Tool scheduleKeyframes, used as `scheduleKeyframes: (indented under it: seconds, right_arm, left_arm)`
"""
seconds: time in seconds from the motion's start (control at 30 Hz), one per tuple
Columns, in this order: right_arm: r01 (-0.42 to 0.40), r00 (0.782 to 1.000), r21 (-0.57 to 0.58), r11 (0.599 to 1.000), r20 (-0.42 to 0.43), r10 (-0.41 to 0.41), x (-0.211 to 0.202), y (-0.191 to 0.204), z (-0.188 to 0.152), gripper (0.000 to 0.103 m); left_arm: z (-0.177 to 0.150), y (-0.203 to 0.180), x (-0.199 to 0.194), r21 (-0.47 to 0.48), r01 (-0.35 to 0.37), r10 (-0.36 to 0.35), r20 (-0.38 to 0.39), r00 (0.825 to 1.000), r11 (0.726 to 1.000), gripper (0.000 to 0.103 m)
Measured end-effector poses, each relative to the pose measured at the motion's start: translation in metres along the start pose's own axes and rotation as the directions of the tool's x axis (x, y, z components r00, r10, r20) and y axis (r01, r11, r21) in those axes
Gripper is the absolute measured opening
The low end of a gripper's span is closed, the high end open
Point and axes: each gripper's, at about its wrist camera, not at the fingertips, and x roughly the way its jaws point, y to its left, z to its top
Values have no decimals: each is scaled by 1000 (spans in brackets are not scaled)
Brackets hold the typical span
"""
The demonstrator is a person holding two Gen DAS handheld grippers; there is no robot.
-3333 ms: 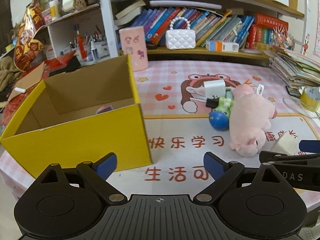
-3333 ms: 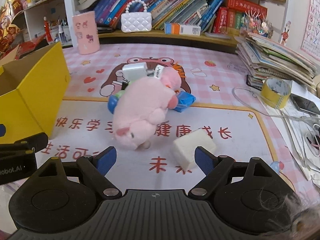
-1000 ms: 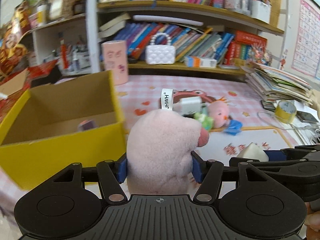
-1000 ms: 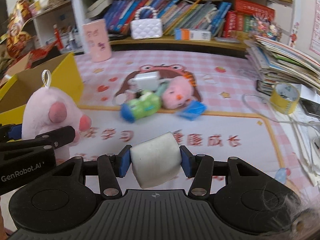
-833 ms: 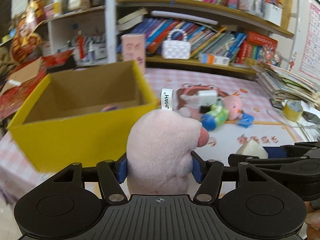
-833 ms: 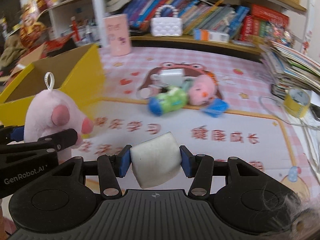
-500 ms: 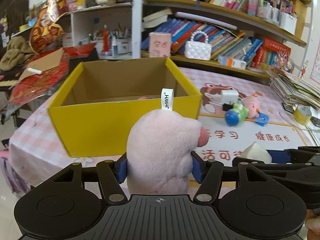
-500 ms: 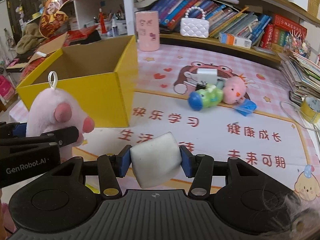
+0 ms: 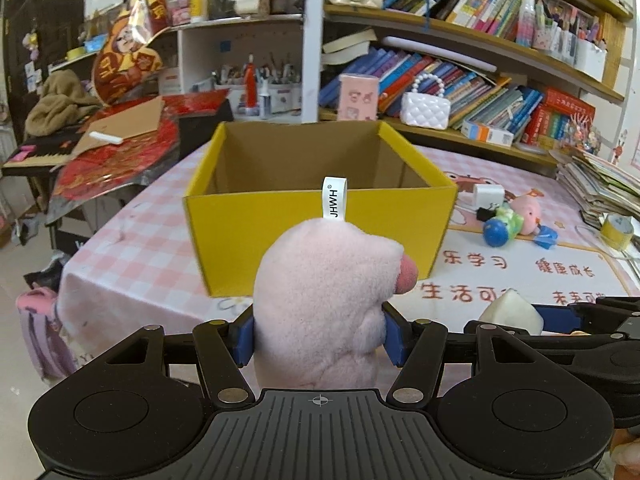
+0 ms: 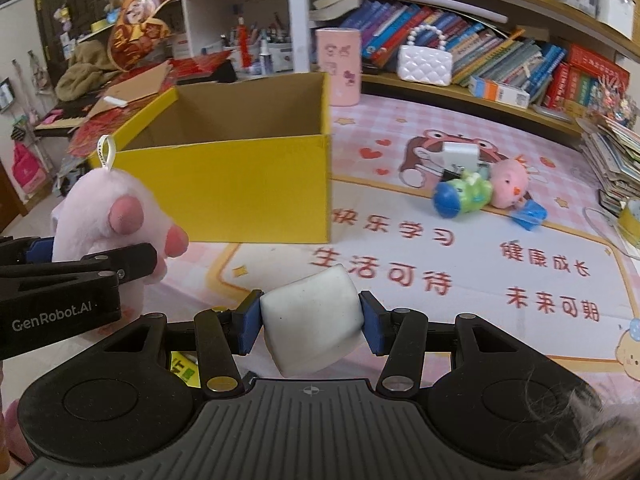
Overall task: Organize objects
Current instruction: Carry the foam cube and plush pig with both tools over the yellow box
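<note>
Left wrist view: left gripper (image 9: pixel 319 334) clamped on a pink plush pig toy (image 9: pixel 326 304), blue pads pressed into its sides, white tag loop upright. Open yellow cardboard box (image 9: pixel 320 220) directly ahead on the pink checked tablecloth (image 9: pixel 132 236). Small toy pile, green-and-blue figure (image 9: pixel 500 226) among it, right of the box.

Right wrist view: right gripper (image 10: pixel 310 322) closed on a white rounded foam block (image 10: pixel 312 318), held above the printed play mat (image 10: pixel 460 272). Plush pig at left in the other gripper; box ahead-left, toy pile ahead-right.
</note>
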Motion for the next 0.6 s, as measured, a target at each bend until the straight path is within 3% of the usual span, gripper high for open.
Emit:
scheduleKeyframes:
  seconds: [0.6]
  right_arm:
    - [-63,998,-64,996,20,64,-2,57,-2,47]
  left_arm:
    - [-3,48,-27,7,-45,45,46,998,999,60]
